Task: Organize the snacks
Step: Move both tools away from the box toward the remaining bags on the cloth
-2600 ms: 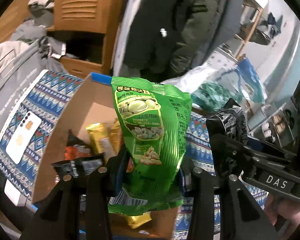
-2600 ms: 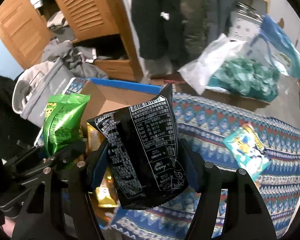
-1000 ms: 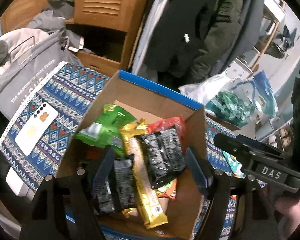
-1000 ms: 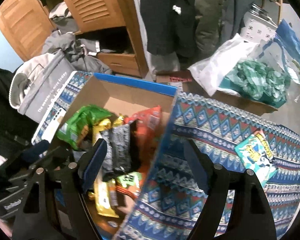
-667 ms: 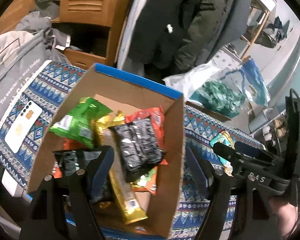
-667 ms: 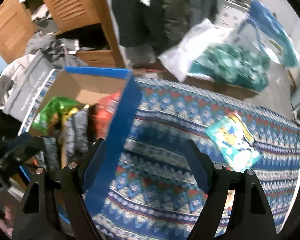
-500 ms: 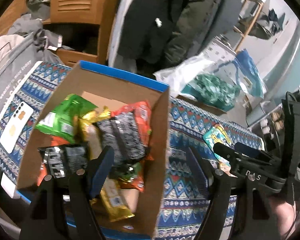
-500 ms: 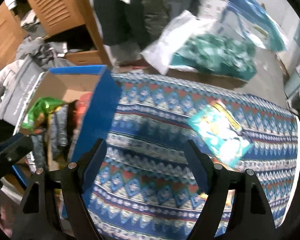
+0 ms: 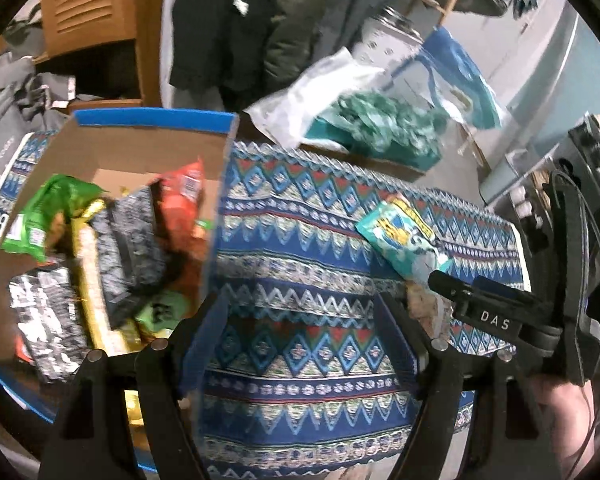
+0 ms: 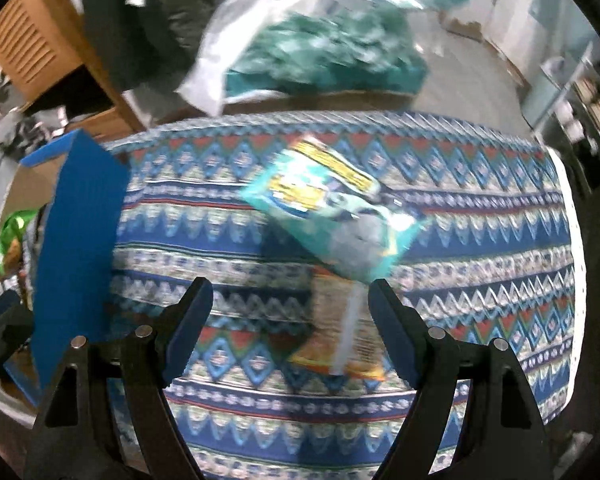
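Two snack packets left on the patterned cloth, the rest already in the box.

A teal snack packet lies on the patterned cloth, touching an orange packet nearer the camera. The cardboard box to the left holds many snacks. The right gripper and left gripper both gape wide, empty.
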A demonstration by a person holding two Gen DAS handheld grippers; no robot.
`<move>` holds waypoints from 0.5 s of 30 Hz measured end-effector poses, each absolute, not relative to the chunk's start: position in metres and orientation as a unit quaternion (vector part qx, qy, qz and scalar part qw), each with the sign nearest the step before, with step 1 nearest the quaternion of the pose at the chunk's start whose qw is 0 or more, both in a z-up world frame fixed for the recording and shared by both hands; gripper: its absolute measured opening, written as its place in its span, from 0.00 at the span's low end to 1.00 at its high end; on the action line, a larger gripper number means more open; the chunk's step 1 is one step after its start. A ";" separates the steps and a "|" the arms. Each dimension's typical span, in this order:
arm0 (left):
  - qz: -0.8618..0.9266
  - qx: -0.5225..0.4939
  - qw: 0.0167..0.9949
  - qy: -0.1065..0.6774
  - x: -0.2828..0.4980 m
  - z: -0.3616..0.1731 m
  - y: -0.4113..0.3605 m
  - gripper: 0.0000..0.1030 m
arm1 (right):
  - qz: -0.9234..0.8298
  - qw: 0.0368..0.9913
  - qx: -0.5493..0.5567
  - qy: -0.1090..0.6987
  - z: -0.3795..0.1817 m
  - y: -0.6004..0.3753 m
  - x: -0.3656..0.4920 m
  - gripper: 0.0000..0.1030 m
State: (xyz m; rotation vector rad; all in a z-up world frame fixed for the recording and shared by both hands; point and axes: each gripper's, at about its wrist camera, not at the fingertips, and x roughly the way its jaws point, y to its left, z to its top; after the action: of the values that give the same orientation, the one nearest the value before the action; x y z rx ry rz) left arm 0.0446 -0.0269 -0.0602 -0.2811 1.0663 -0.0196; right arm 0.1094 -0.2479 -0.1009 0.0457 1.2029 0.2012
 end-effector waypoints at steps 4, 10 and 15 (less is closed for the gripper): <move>-0.017 -0.121 0.845 0.521 0.051 -0.072 -0.046 0.75 | 0.077 0.810 0.042 0.580 -0.117 -0.269 0.111 0.78; -0.022 -0.111 0.835 0.539 0.061 -0.091 -0.065 0.75 | 0.069 0.792 0.047 0.605 -0.146 -0.279 0.111 0.78; -0.016 -0.108 0.829 0.549 0.067 -0.106 -0.070 0.75 | 0.062 0.782 0.043 0.618 -0.167 -0.278 0.114 0.78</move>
State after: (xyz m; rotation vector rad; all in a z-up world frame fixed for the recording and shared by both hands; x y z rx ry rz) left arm 0.0672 -0.0697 -0.1065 -0.2288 1.1654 -0.0342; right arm 0.1142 -0.2784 -0.1672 0.0936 1.3352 0.1336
